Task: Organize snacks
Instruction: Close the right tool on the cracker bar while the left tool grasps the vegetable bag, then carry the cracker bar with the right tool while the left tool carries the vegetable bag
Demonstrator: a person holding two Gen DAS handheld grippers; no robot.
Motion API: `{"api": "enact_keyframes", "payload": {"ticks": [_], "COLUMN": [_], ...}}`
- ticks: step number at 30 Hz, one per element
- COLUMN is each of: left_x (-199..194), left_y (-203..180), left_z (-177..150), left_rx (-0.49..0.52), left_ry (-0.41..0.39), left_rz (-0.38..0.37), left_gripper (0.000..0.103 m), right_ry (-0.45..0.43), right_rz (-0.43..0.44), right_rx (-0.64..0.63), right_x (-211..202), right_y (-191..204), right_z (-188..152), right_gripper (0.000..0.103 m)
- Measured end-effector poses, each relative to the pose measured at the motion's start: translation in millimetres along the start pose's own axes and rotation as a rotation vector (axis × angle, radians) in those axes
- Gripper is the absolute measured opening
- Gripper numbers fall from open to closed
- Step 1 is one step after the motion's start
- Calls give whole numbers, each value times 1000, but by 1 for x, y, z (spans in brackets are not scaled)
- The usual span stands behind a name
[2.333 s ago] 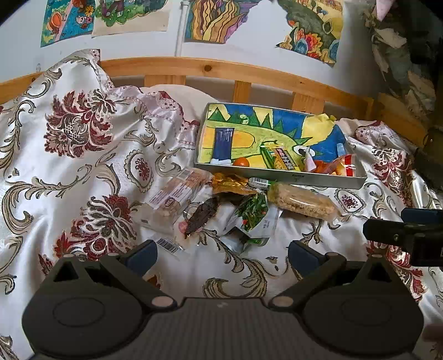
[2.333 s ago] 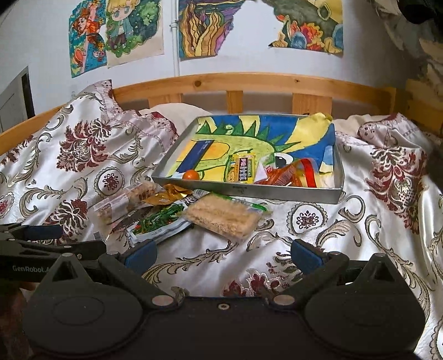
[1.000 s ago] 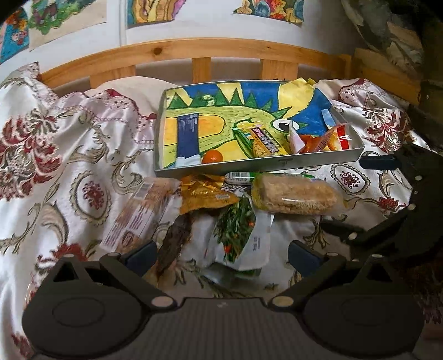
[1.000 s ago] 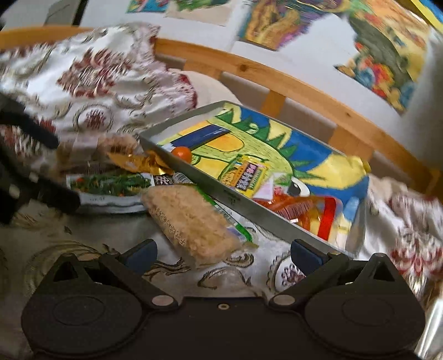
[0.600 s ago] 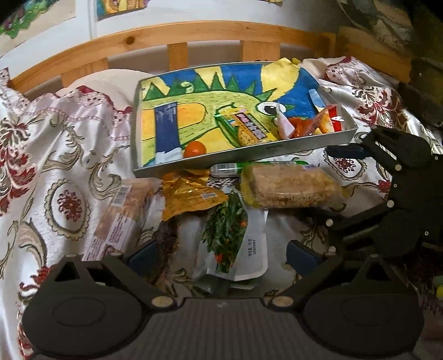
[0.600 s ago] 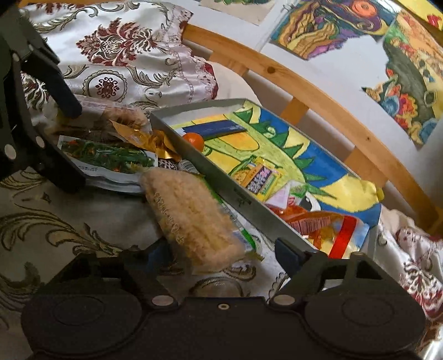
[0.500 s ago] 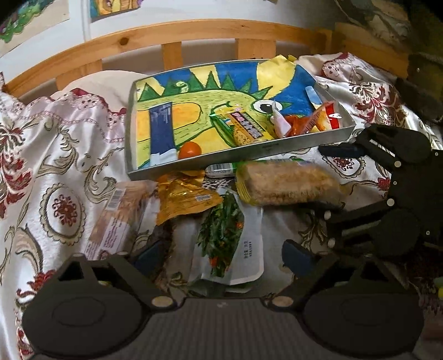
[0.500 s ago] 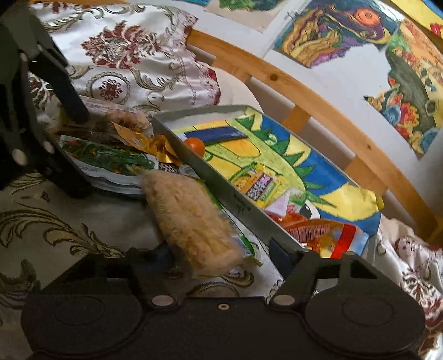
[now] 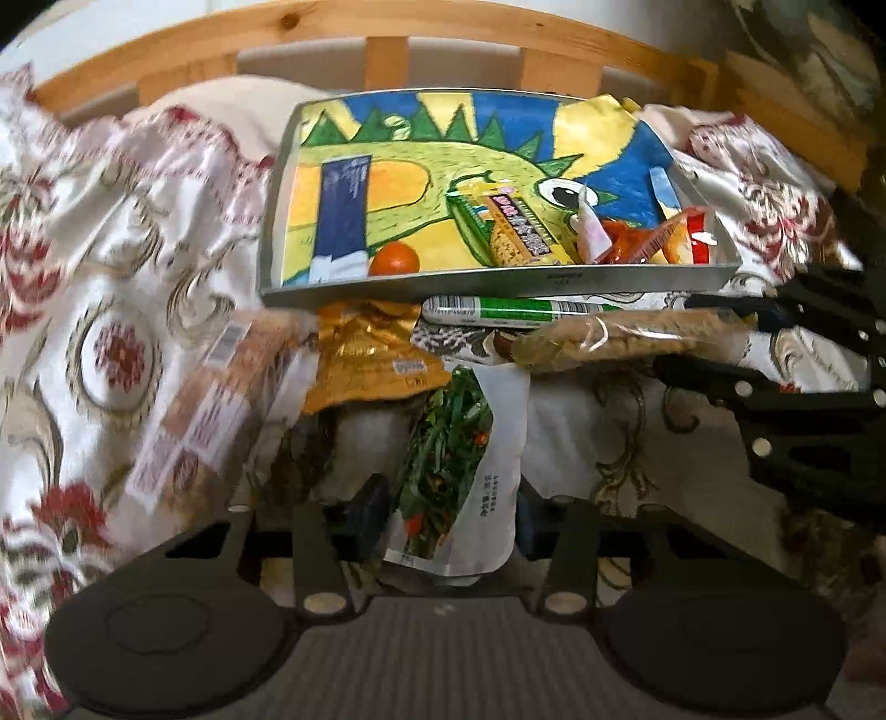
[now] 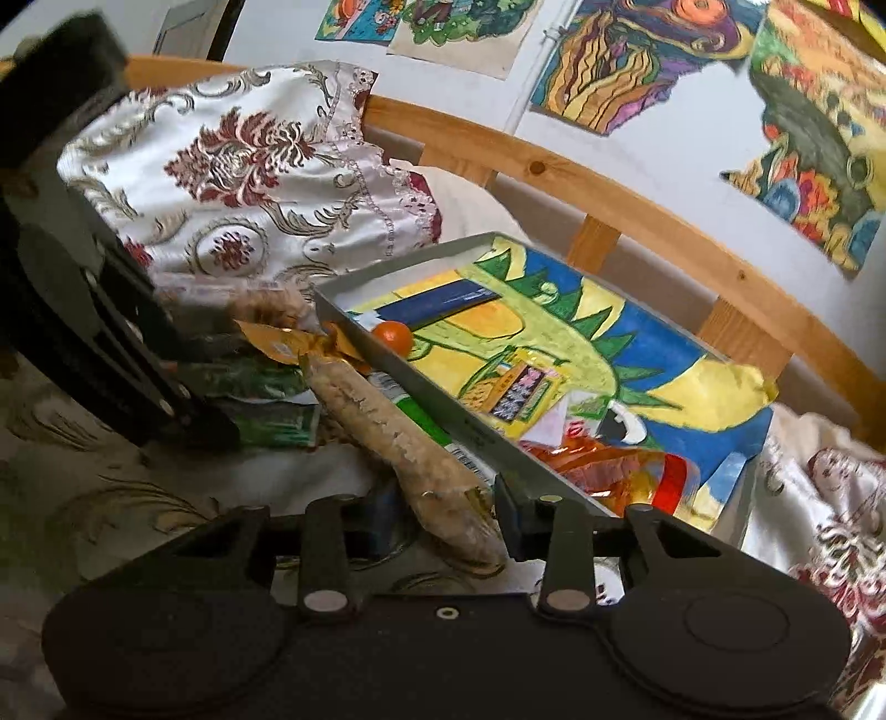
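Note:
A grey tray (image 9: 498,283) lined with a dragon drawing lies on the bed and holds several snacks. In front of it lie loose packets. My left gripper (image 9: 446,515) is shut on the white packet with green vegetables (image 9: 459,471). My right gripper (image 10: 443,523) is shut on the end of the beige rice-cake packet (image 10: 398,437), which also shows in the left wrist view (image 9: 626,335), beside the tray (image 10: 454,421). A gold packet (image 9: 365,360), a clear biscuit packet (image 9: 216,410) and a green-and-white stick (image 9: 515,310) lie nearby.
The wooden bed rail (image 9: 387,33) runs behind the tray. Patterned satin bedding (image 9: 99,332) is rumpled on the left. Drawings (image 10: 637,50) hang on the wall. In the tray lie an orange ball (image 9: 394,259), a blue packet (image 9: 340,216) and red wrappers (image 9: 653,243).
Both grippers moved forward and closed: the left onto the green vegetable packet, the right onto the rice-cake packet, which now stands tilted on edge.

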State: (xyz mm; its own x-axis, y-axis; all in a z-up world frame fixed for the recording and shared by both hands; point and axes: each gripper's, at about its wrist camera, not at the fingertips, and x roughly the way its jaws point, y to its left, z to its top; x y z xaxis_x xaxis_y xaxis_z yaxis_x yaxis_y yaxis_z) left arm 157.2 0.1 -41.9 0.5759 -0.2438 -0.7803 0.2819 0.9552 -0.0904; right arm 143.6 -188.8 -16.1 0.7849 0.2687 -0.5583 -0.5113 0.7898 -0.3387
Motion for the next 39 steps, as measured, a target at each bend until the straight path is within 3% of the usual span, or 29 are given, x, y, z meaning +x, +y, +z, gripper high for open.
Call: {"api": "enact_keyframes", "payload": {"ticks": [7,11,18,23,27,29,30,36,39], "left_x": [-14,-11,1,6,8,7,7,5,3], "left_y": [1,0,-1,0,-1,-2,-2,-7,-9], "left_z": [-11,-8,-2,-3,-2,-2,-2,-3,-4], "left_rx": [-54,-41,-29,-22,-4,6,6,29,21], "left_ry": [32,37,55,65,71,71,71,73,72], "left_rz": [-33,-22,-1,2,9,11,9,22,20], "left_gripper": [50,51,51,51,51,49,48,43,40], "right_ry": [101,105,44,22,-3,-15,-18,-67,-76], "right_rz": [156,215,248,214,181,186,188,134,92], "right_rx": [231,339,186,55,48,63,64,60,48], "right_x": [-19,-14,-8,4,15,18,19,12,9], "right_y": [-17,-27,-6,10,10,8,8,11,12], "right_z": [6,2,1,-2,-8,-9,-10,-10,-9], "right_gripper": [39,42,57,57,58,55,42,30,28]}}
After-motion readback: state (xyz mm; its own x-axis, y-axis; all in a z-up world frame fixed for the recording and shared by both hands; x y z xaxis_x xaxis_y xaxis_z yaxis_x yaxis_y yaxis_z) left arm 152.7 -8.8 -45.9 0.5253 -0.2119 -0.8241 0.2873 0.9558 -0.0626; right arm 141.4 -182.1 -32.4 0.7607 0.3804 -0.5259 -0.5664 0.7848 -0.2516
